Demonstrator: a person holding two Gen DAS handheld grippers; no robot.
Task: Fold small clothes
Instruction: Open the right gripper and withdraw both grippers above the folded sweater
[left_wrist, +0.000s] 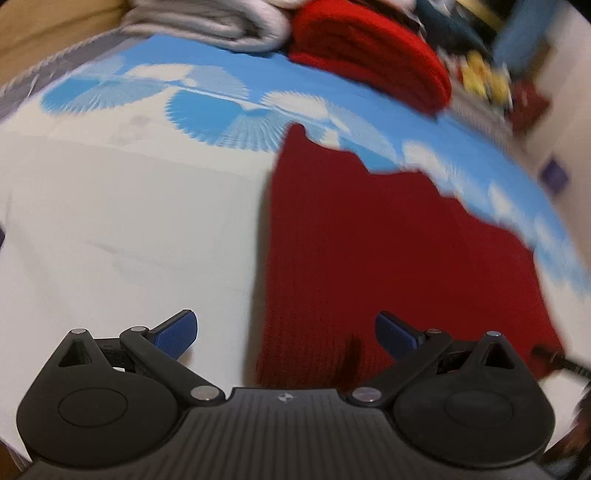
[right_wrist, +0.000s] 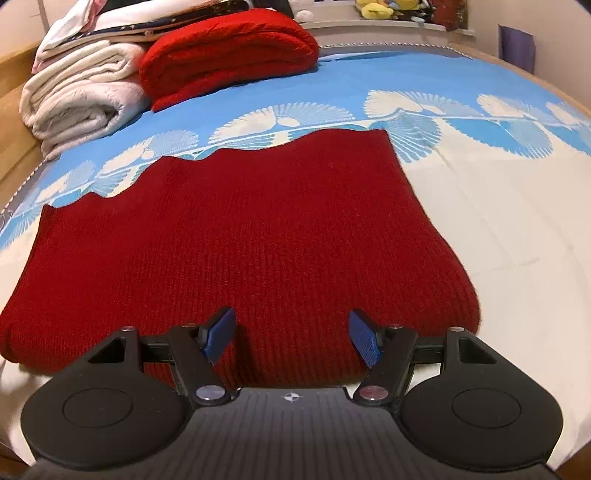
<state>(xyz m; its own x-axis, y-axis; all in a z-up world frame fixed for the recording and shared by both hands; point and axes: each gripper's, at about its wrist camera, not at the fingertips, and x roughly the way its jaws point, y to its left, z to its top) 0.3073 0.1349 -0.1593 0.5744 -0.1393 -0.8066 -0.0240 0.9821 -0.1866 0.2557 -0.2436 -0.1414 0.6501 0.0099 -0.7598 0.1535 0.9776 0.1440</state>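
Both sets of jaws stand wide and hold nothing. Left gripper (left_wrist: 286, 334) hangs over the left edge of the dark red knit garment (left_wrist: 369, 258), one pad above the bed (left_wrist: 129, 221); right gripper (right_wrist: 291, 341) hangs above the near edge of that garment (right_wrist: 240, 240). It lies flat on the bed (right_wrist: 498, 221), apparently folded once with a thick near edge; further folds appear outstanding. Ribbed knit, wavy far hem, few wrinkles.

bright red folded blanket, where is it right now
In the right wrist view the bright red folded blanket sits at the far left of the bed, beside the white folded blanket and beyond the dark red knit.
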